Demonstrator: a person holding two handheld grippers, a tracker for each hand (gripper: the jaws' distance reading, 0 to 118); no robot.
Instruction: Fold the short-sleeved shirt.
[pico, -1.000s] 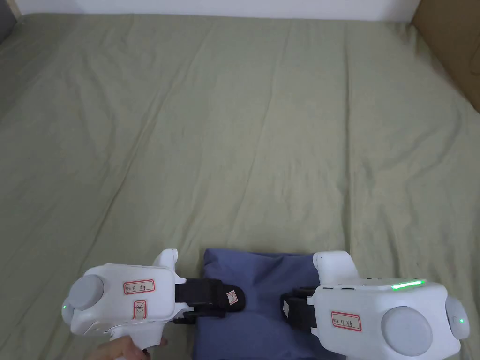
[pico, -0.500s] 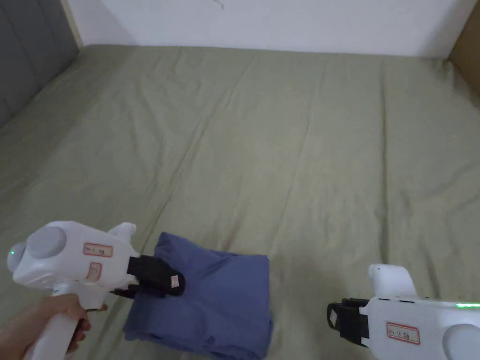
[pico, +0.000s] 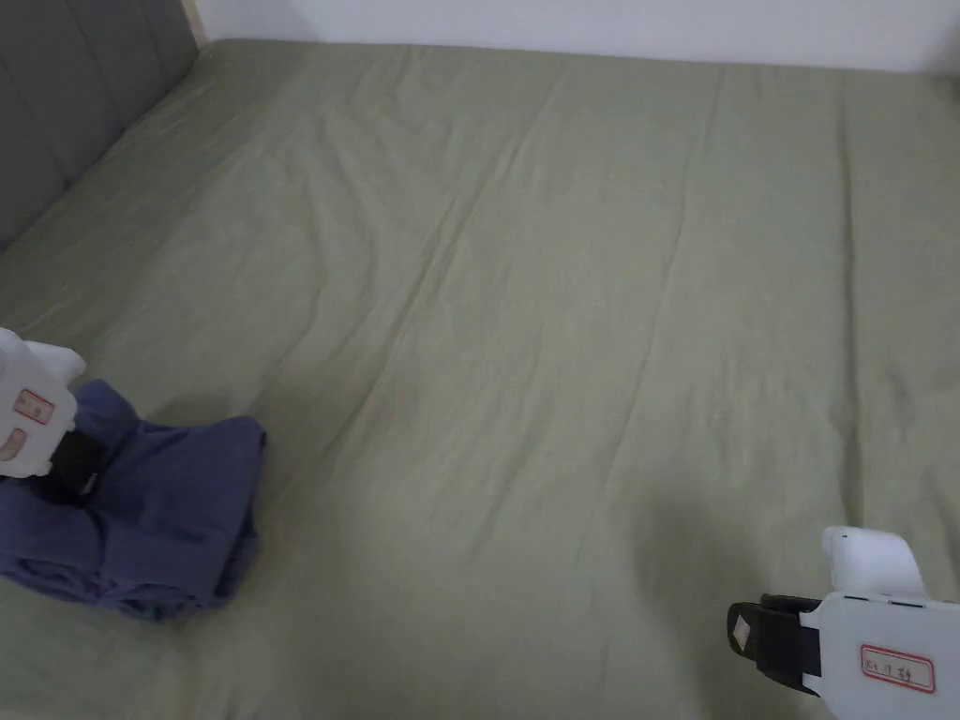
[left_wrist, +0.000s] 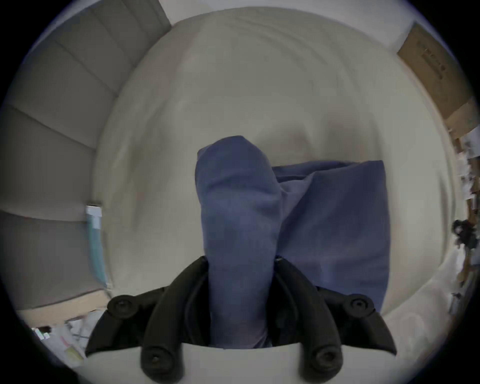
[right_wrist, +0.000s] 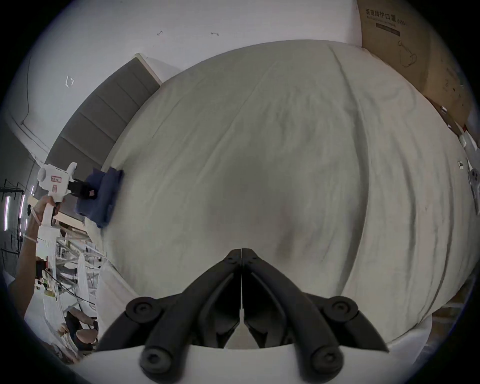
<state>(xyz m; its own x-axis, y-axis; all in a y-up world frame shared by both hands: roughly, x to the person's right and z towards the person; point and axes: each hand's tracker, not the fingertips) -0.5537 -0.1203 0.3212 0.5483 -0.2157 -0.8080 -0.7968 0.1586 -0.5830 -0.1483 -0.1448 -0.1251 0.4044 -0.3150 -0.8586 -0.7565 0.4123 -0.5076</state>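
So the blue shirt (pico: 150, 525) was basically folded already, a chunky bundle sitting at the near left of the bed (pico: 562, 281), close to the grey headboard (pico: 66, 122). The left claw (pico: 70, 469) was pinching one edge of it, jaws clamped on a thick roll of the fabric. The right claw (right_wrist: 241, 253) was pressed together on nothing, hanging over the near right of the bed, well apart from the shirt. Looked like the set-aside step: best to lay the bundle flat before letting go, since a one-edge grip could let the layers slump open, and some already looked rumpled.
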